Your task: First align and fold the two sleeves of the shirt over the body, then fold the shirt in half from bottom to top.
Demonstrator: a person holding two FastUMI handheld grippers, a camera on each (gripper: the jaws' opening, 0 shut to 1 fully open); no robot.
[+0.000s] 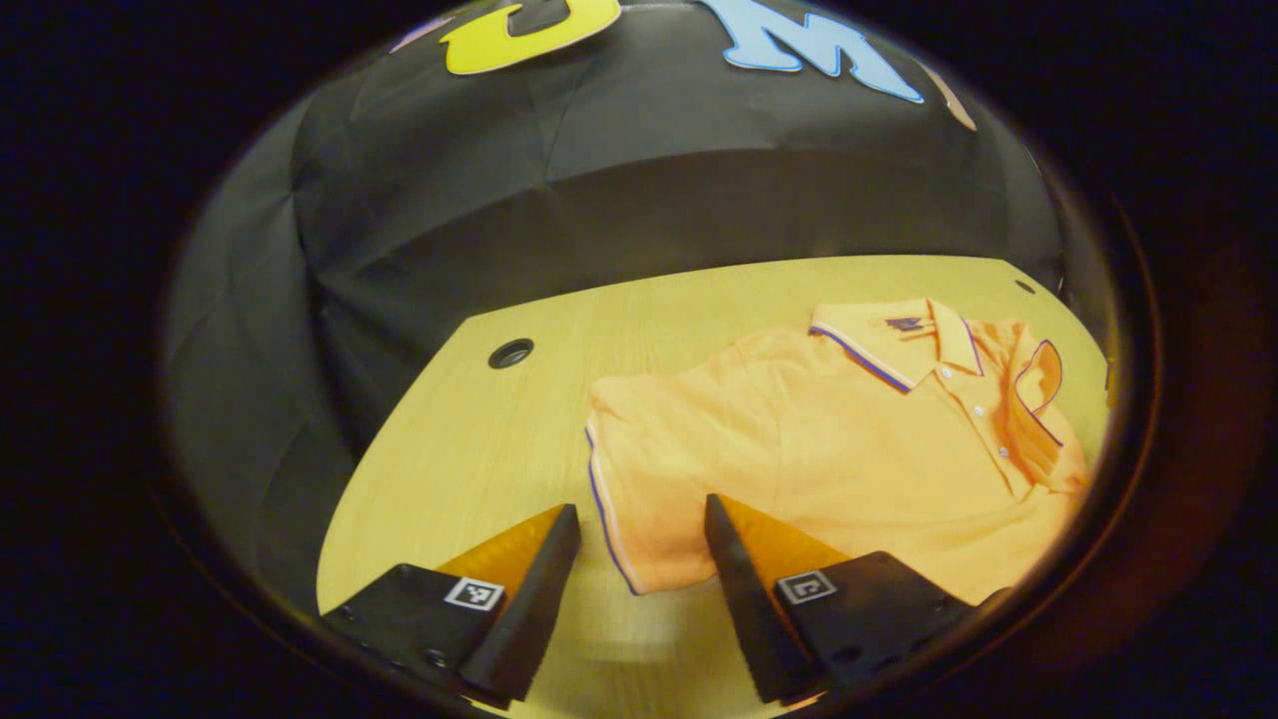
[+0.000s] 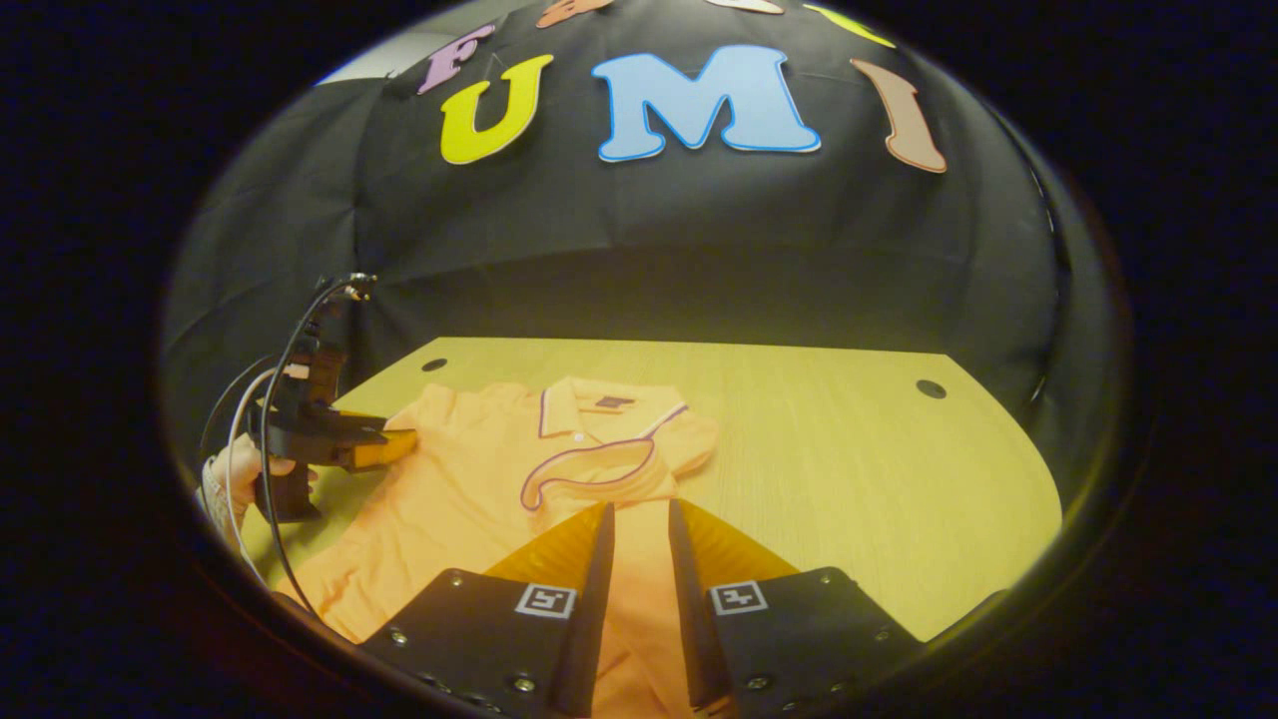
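Orange knit cloth, a short-sleeved polo shirt [image 2: 469, 499], lies flat and face up on a pale wood-grain table [image 2: 849, 469]. In the right gripper view its long axis runs away from the right gripper [image 2: 636, 519]: the collar [image 2: 599, 404] is at the far end, toward the black cloth wall [image 2: 699, 250], and the body comes back toward the camera and passes under the fingers. The collar is trimmed with a thin dark line, and a buttoned placket runs down from it. One side of the collar or front is turned over in a loose curve, showing its piped edge. The sleeve on the right of the collar in this view is already folded in over the chest.

The right gripper hangs just above the shirt's body, fingers close together with a narrow gap through which orange cloth shows; whether they pinch the cloth I cannot tell.

In the left gripper view the shirt [image 1: 799, 449] lies ahead and to the right of the left gripper [image 1: 642, 519], collar [image 1: 899, 345] far right. The near sleeve [image 1: 619, 479], hemmed with a striped band, reaches in between the fingers, which stand well apart and touch nothing. A round cable hole [image 1: 510, 353] sits in the table [image 1: 449, 449] ahead and to the left.

The right gripper view also shows the left gripper [image 2: 379, 449] off to the left, at the shirt's sleeve edge, held by a hand [image 2: 235, 469] with cables looping up from it.
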